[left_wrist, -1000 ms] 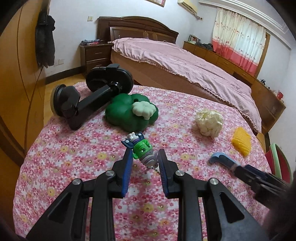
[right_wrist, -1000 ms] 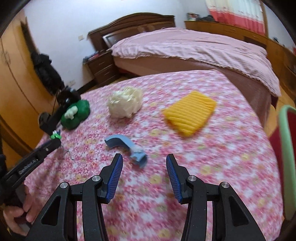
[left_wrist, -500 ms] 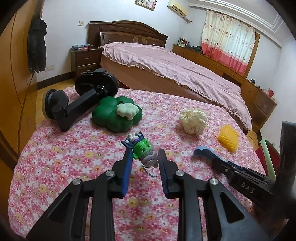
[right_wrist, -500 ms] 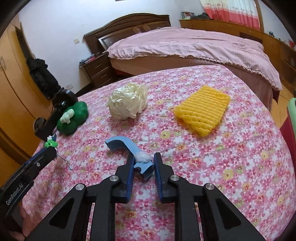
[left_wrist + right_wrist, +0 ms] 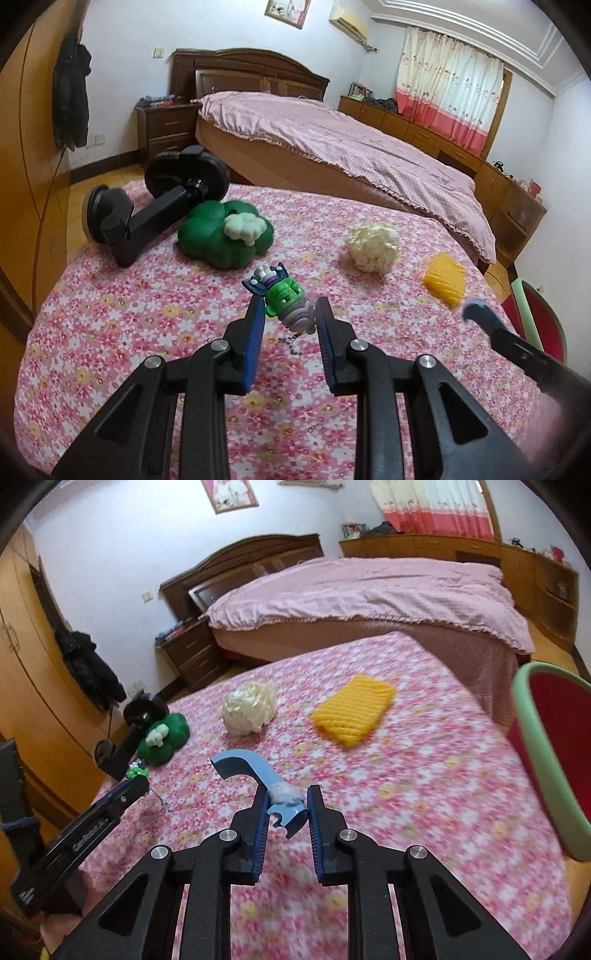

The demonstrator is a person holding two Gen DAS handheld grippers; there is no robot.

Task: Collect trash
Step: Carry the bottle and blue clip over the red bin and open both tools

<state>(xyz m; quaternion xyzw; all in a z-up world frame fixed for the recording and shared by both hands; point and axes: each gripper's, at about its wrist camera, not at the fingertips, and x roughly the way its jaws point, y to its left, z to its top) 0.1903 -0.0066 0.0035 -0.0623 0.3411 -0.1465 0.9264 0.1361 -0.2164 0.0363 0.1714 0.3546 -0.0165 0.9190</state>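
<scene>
So on the left wrist cam, the left gripper [image 5: 289, 320] is clamped on a little green toy keychain [image 5: 284, 300], held up over the floral tablecloth [image 5: 110, 314]. Right wrist cam: right gripper [image 5: 286, 810] pinches a blue plastic hook [image 5: 255, 775], lifted off the cloth, red bin [image 5: 550, 753] just off to its right.
</scene>
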